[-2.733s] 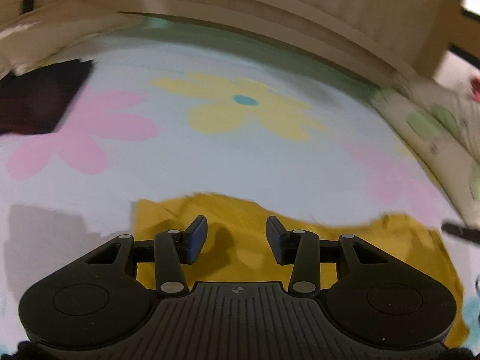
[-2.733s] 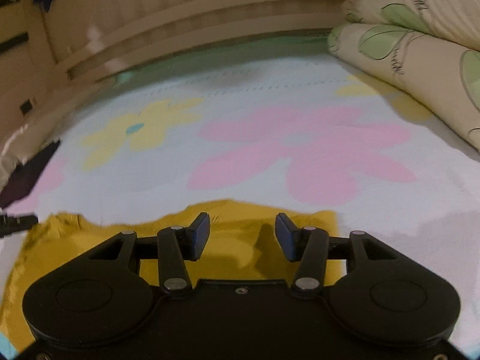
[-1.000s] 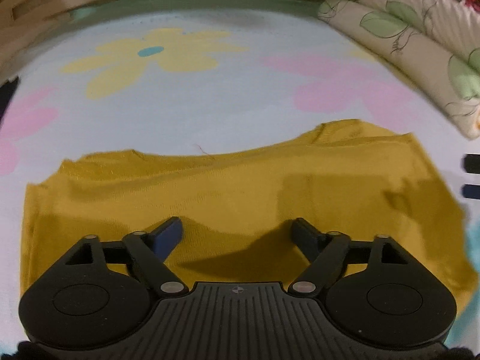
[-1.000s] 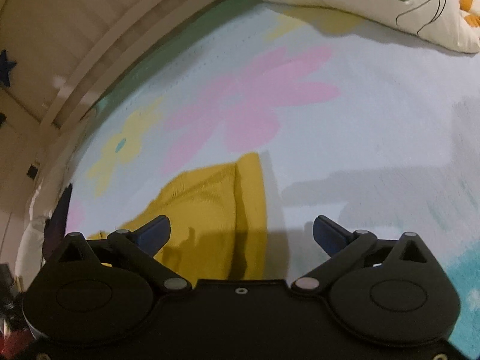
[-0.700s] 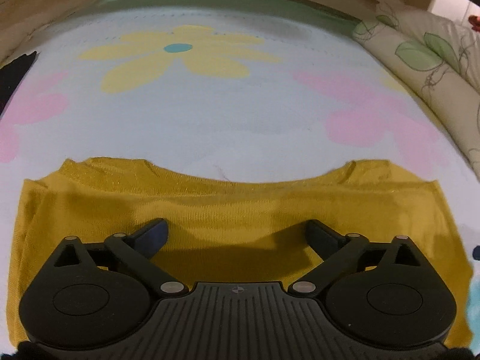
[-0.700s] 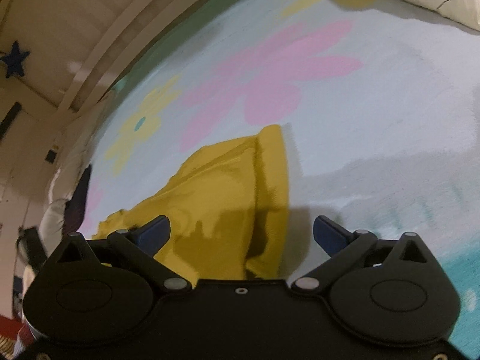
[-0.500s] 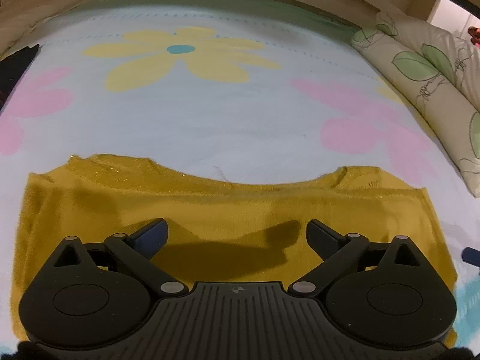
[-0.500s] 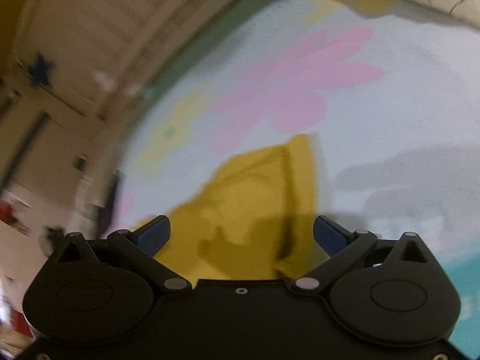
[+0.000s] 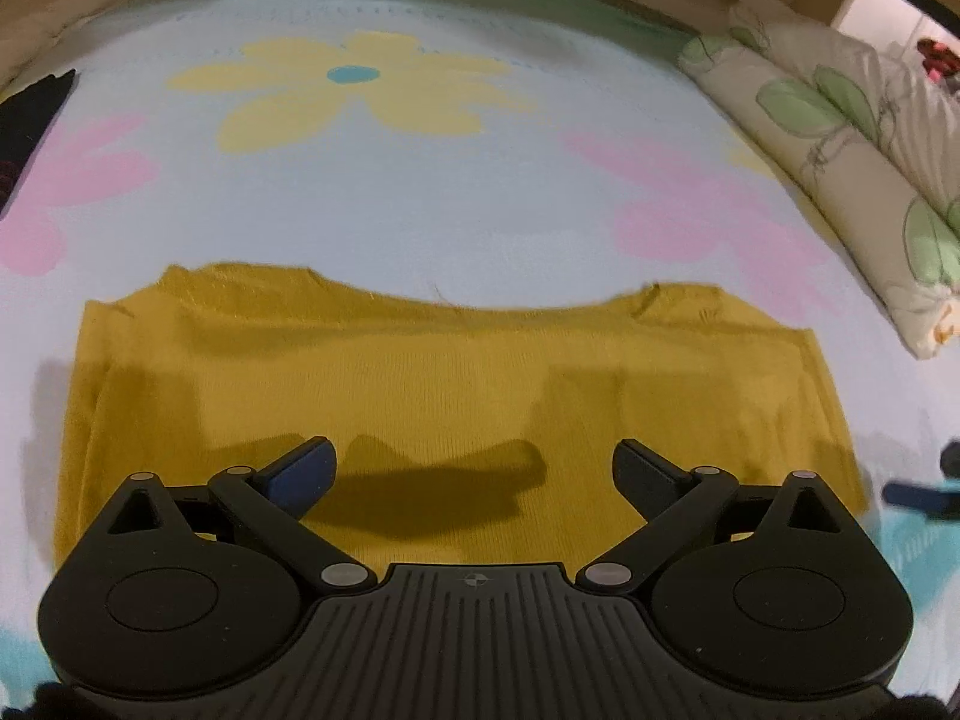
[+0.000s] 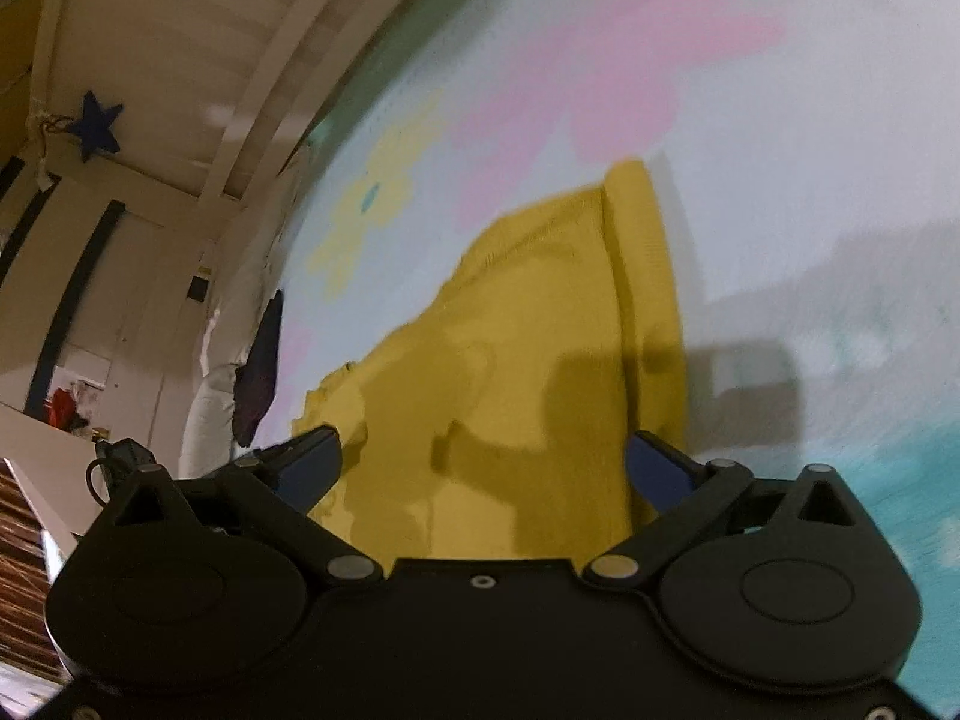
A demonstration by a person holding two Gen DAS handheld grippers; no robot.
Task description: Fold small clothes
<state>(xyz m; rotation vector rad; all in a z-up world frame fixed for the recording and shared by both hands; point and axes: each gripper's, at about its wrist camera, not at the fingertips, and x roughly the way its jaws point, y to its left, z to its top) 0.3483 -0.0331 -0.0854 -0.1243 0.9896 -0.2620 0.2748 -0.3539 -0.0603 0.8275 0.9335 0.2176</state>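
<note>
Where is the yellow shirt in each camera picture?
Left wrist view: the yellow shirt lies flat across the lower middle, just ahead of the open left tongs.
Right wrist view: the yellow shirt runs slanted through the middle, down to the open right tongs.
Shared landmark: the yellow flower with a blue centre printed on the bed sheet, beyond the shirt in both.
</note>
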